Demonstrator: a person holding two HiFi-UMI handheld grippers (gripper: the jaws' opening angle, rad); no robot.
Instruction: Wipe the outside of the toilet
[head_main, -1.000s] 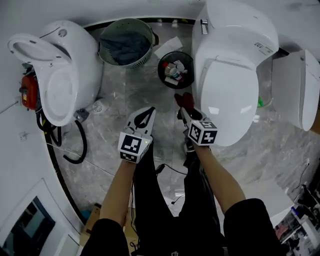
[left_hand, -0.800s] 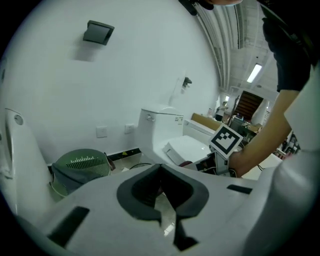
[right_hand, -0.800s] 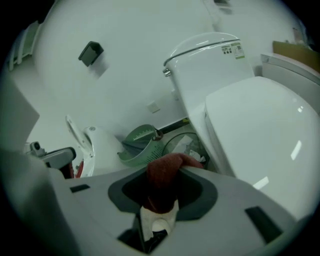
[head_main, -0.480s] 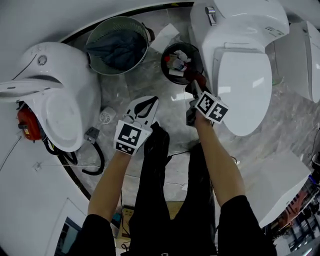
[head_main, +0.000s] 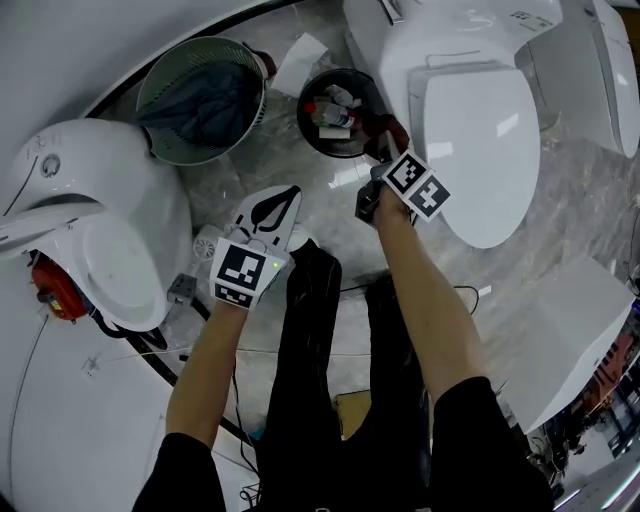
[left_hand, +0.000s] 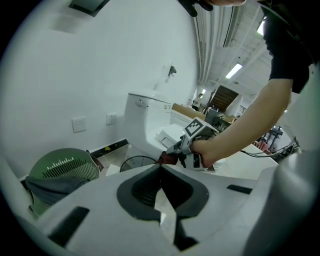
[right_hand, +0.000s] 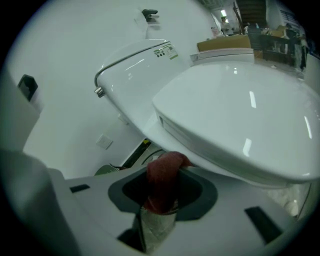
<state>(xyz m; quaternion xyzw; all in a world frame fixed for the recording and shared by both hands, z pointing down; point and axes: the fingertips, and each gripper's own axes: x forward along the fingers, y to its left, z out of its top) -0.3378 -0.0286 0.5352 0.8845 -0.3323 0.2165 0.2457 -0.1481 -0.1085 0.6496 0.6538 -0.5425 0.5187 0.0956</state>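
The toilet (right_hand: 240, 115) sits just ahead of and above the right gripper (right_hand: 162, 172), its closed lid overhanging the jaw tips. Those jaws are clamped on a red cloth (right_hand: 161, 190), whose bunched end pokes out beyond them. It is close under the bowl's rim, but I cannot tell whether it touches.

To wipe well, press that free end flat on the bowl's side and drag it along the curve, with the hard tips off the porcelain. The left gripper (left_hand: 160, 170) hangs aside, jaws together on nothing, a black bin (left_hand: 131, 162) ahead of them.
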